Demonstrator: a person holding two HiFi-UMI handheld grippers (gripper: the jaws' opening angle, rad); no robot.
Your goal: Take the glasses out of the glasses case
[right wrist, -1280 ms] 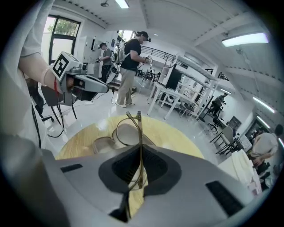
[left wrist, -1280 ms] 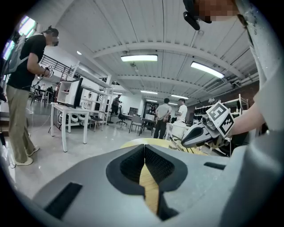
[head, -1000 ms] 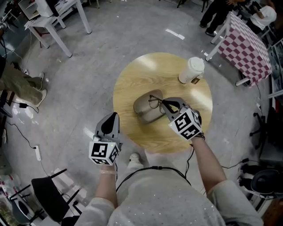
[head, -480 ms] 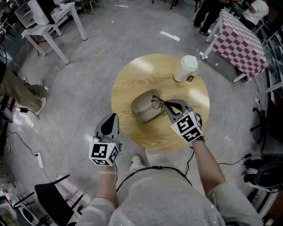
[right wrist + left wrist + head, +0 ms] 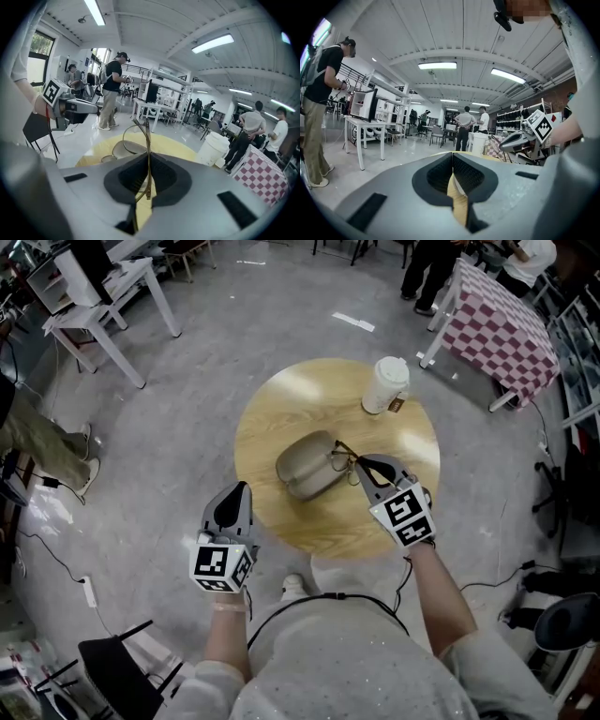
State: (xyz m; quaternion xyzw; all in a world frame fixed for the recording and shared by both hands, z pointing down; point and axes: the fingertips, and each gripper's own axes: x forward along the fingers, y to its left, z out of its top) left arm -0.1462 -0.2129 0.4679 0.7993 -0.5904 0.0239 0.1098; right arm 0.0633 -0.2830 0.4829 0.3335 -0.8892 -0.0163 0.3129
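An open grey-green glasses case (image 5: pixel 302 466) lies in the middle of the round wooden table (image 5: pixel 281 404). Thin-framed glasses (image 5: pixel 343 460) hang just off the case's right edge, clear of its hollow. My right gripper (image 5: pixel 362 467) is shut on the glasses. In the right gripper view a temple arm of the glasses (image 5: pixel 147 140) runs up out of the shut jaws, with the case (image 5: pixel 123 149) on the table beyond. My left gripper (image 5: pixel 238 487) stays shut and empty at the table's near-left edge; in its own view the left gripper (image 5: pixel 452 174) shows only a sliver of table through the jaws.
A white lidded cup (image 5: pixel 385 384) stands at the table's far right. Round about are a white desk (image 5: pixel 103 296) at far left, a checked tablecloth table (image 5: pixel 497 329) at far right, several people standing, and cables on the floor (image 5: pixel 56 521).
My right gripper has drawn the glasses to the right, from over the case to just beyond its right edge. The left gripper has not moved.
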